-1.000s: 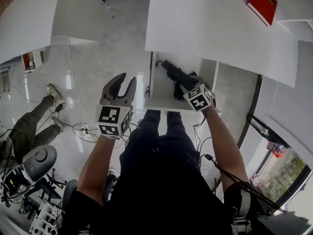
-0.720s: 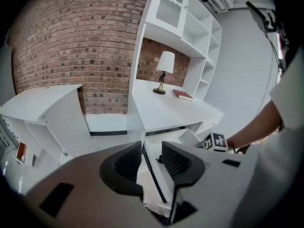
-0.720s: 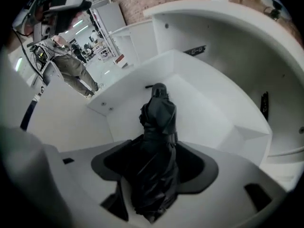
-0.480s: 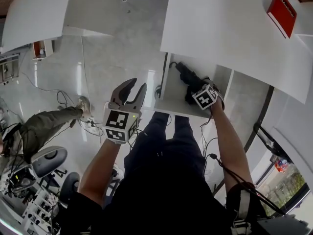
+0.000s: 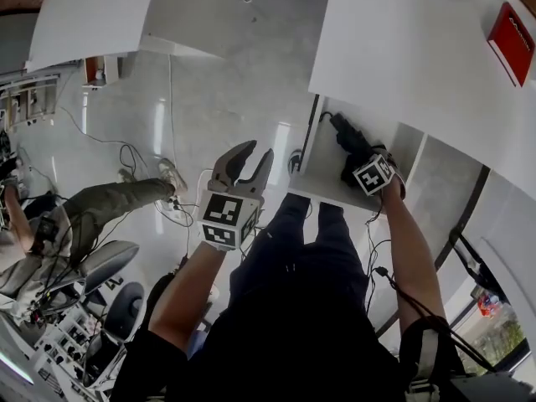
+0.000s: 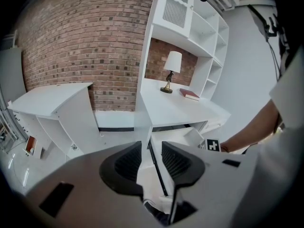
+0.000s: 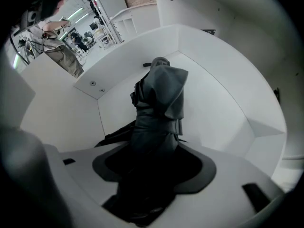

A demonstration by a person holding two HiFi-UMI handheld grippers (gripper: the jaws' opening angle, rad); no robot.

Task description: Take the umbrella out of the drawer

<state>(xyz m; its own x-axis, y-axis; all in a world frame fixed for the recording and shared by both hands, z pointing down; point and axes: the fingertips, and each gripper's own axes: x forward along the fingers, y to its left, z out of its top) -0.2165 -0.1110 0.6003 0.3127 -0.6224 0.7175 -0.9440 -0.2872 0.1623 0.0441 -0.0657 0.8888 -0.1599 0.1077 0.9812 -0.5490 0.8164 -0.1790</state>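
The right gripper (image 7: 152,163) clamps its fingers (image 7: 202,167) on the dark umbrella (image 7: 159,99) in the drawer (image 5: 322,174) under the front edge of the table (image 5: 402,57); the left gripper (image 5: 249,159) hangs empty, fingers apart.

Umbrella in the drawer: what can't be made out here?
- umbrella near end: right gripper view, buried between the right tongs gripping it.
- Which end is its handle: head view too small, right gripper view dark folds.
- drawer floor beneath it: both views, fabric covers it.

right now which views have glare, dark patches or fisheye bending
Head view: light streaks glare off the floor. Right gripper view: the dark umbrella loses detail in shadow near the lens, drawer walls bow. Left gripper view: shelves curve, corners black.
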